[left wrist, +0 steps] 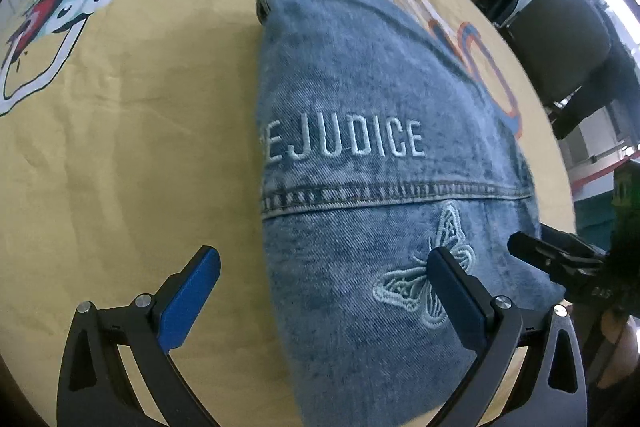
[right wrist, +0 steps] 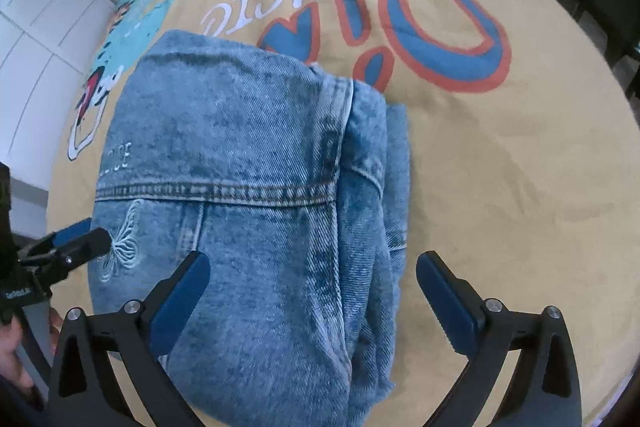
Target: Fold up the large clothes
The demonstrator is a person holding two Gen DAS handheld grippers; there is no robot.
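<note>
On the left of the scene lies bare yellow cartoon-printed cloth (left wrist: pixel 132 131), which covers the surface, with a teal and red cartoon figure at its far left. Over it, near the camera, hang the left tongs (left wrist: pixel 324 291), their blue-padded jaws spread wide: one pad sits above bare yellow cloth, the other above the garment, and nothing is pinched between them. To the right of that lies the folded light-blue denim jacket (left wrist: pixel 360 99), a compact, thick bundle resting flat in the middle of the surface, with white embroidered lettering, a stitched cross seam and a pale embroidered butterfly (left wrist: pixel 424 279) on its top panel. Further right, the right tongs (right wrist: pixel 314 291) hover over the near right part of the bundle, jaws as wide apart as they go and empty, with layered denim edges stacked along the jacket's right side. Beyond them, large blue and orange letters print the far right of the cloth. The fold looks essentially done, with both tools let go of the fabric. The next move probably calls for lifting clear, or pressing down the bulging right-hand layers to neaten them.
</note>
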